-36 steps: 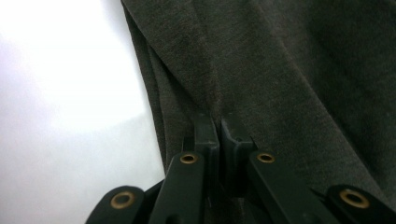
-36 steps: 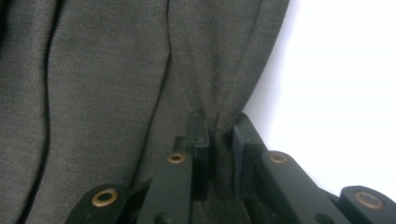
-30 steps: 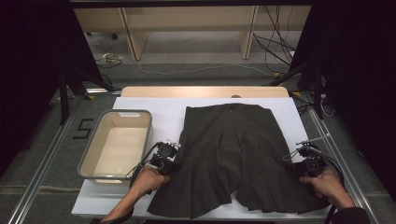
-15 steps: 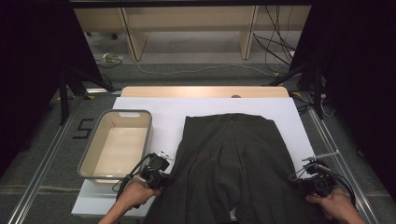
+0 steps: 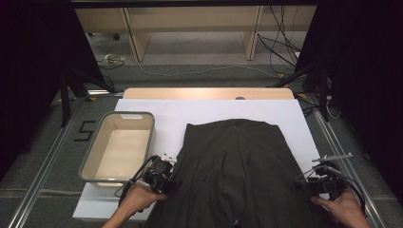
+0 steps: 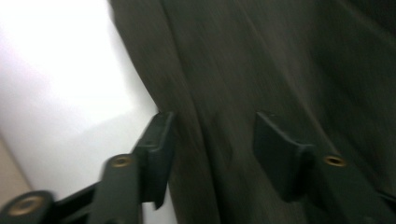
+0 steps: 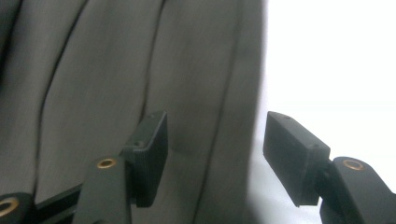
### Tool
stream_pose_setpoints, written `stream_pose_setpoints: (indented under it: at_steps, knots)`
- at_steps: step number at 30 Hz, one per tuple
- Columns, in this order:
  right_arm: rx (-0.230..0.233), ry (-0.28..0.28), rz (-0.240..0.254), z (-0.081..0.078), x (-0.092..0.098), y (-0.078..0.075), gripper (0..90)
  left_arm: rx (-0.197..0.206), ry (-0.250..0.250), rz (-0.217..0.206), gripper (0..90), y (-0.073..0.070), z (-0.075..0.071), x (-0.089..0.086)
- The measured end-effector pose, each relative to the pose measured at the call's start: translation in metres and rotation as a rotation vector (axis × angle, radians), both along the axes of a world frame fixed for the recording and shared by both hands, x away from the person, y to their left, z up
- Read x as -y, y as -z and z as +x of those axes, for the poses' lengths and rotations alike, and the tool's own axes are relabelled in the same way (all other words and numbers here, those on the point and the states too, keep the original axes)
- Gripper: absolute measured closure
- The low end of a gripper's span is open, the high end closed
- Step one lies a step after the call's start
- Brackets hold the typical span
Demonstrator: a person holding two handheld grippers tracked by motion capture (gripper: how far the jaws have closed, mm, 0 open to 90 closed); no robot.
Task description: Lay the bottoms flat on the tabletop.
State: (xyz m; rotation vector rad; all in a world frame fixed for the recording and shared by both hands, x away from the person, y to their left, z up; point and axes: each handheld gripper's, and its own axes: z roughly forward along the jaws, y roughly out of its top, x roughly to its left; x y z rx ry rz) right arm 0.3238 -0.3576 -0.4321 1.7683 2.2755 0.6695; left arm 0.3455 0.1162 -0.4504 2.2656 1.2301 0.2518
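A dark pleated skirt [image 5: 237,166] lies flat on the white table top [image 5: 157,111], its hem at the near edge. My left gripper [image 5: 174,183] is at the skirt's left side. In the left gripper view its jaws [image 6: 215,135] have just been opening and stand apart over the skirt's edge [image 6: 261,60], pads off the cloth. My right gripper [image 5: 304,183] is at the skirt's right side. Its jaws [image 7: 217,135] have also just been opening and straddle the fabric edge [image 7: 116,70] without pressing it. A hand holds each gripper.
A grey-rimmed empty bin [image 5: 124,115] stands on the table to the left of the skirt, close to my left gripper. Bare white surface [image 7: 336,60] runs along the skirt's right side. Metal rails border the table, with cables and furniture legs beyond the far edge.
Both hands drew back toward the near edge and the skirt slid with them, its waistband now farther from the table's far edge. The bin has not moved.
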Motion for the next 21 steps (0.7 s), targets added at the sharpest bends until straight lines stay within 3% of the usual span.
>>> stream_pose_setpoints:
  at_steps: [2, 6, 9, 13, 21]
  knots:
    - [0.008, 0.016, 0.006, 0.013, 0.001, 0.000, 41.7, -0.004, -0.029, -0.024, 42.7, 0.001, 0.008, 0.003]
    - [-0.032, -0.005, 0.020, 0.031, -0.005, 0.010, 48.2, -0.024, -0.042, -0.030, 46.8, 0.010, 0.020, 0.006]
    - [-0.070, -0.018, 0.007, 0.039, -0.008, 0.017, 62.6, -0.037, -0.017, -0.015, 64.2, 0.018, 0.024, 0.008]
    - [-0.101, -0.042, -0.001, 0.038, -0.010, 0.022, 79.9, -0.049, 0.005, 0.004, 84.5, 0.021, 0.022, 0.010]
    - [-0.115, -0.079, -0.004, 0.025, -0.012, 0.020, 84.7, -0.051, 0.059, 0.012, 87.3, 0.019, 0.008, 0.012]
